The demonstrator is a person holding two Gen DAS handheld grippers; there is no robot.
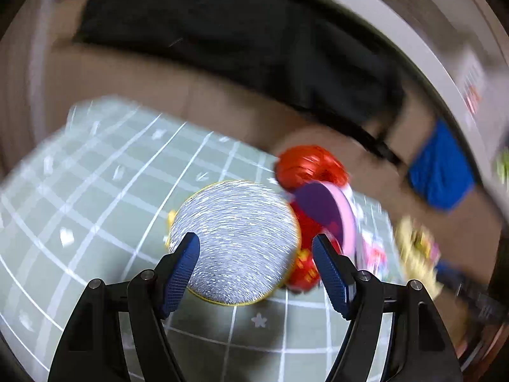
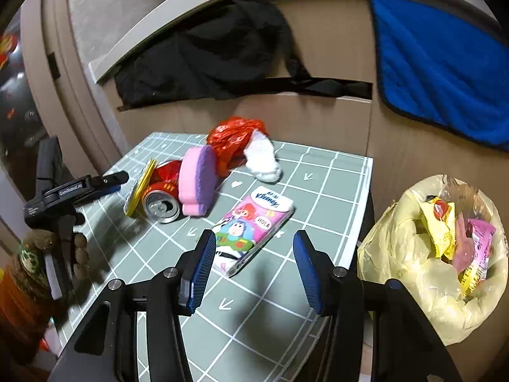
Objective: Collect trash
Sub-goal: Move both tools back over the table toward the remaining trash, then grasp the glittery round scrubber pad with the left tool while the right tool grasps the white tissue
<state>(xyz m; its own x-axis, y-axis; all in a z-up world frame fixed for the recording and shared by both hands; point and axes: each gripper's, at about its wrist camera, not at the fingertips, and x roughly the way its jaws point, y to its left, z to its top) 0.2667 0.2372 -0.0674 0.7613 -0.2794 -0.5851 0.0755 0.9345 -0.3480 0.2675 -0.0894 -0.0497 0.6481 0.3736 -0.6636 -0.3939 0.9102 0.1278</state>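
Now, in the right wrist view, the red can (image 2: 160, 191) lies on its side left of centre on the green checked surface (image 2: 334, 191), its long axis running from upper right to lower left, with the opened top turned toward the lower left of the frame. A round silver pad with yellow rim (image 2: 138, 191) stands on edge, touching the can on the left, and a pink and purple sponge (image 2: 197, 181) stands on edge just on its right. Behind them are a crumpled red bag (image 2: 235, 140) and a white sock (image 2: 264, 157). A tissue pack (image 2: 251, 229) lies at the centre, just beyond the right gripper (image 2: 254, 264), whose fingers are spread apart and hold nothing. At the right edge a yellow trash bag (image 2: 413, 254) holds wrappers.

In the blurred left wrist view, the left gripper (image 1: 256, 264) has its fingers released, one on each side of the silver pad (image 1: 235, 242), which hides most of the can (image 1: 303, 267).
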